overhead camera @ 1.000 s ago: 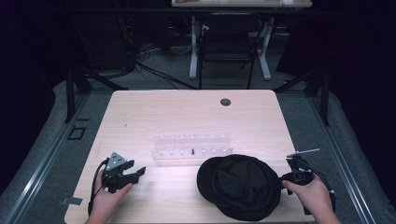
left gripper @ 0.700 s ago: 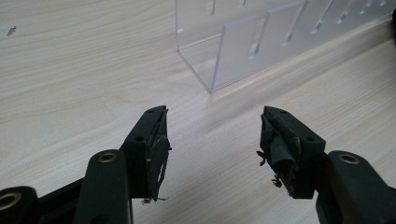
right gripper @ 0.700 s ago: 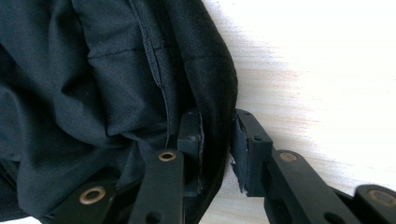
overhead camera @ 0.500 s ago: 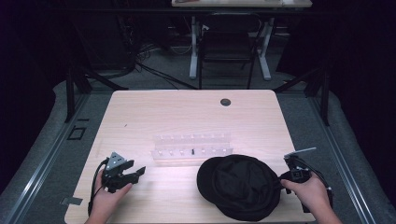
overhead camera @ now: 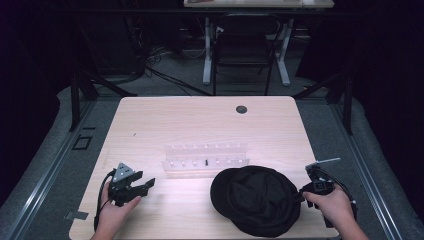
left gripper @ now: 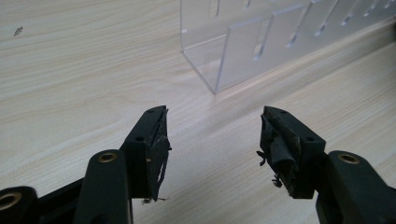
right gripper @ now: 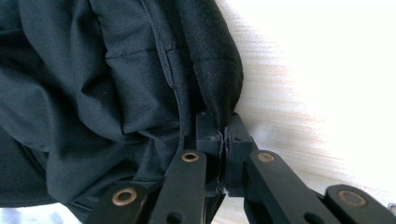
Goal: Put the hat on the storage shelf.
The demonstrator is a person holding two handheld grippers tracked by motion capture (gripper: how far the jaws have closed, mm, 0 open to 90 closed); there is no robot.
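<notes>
Right, the black cap (overhead camera: 255, 199) lies at the near right of the wooden table (overhead camera: 200, 125), crown slumped, its brim side toward the near edge. Its right-hand edge is where the action is: the right gripper (overhead camera: 303, 194) has just been closing its jaws, and in the right gripper view they are pinched tight on a fold of the cap's fabric (right gripper: 219, 93), right beside a stitched seam. That looks a sensible hold to me, since a thin hem near a seam gives the pads something firm to clamp, so the soft cloth should not slide out when it is pulled. The person's right hand (overhead camera: 332, 207) sits low at the near right corner, so the grip comes in almost level with the tabletop.

Just beyond the cap, toward the middle of the table, stands a clear acrylic rack (overhead camera: 206, 159) with slotted walls, close to the cap's far rim; I cannot tell if they touch. In the left gripper view its near corner (left gripper: 212, 70) lies a little ahead of the jaws.

Over at the near left, the left gripper (overhead camera: 146, 185) rests low over bare wood, well apart from the cap, jaws spread wide with nothing between them. It points toward the rack and cap, which I read as waiting its turn.
</notes>
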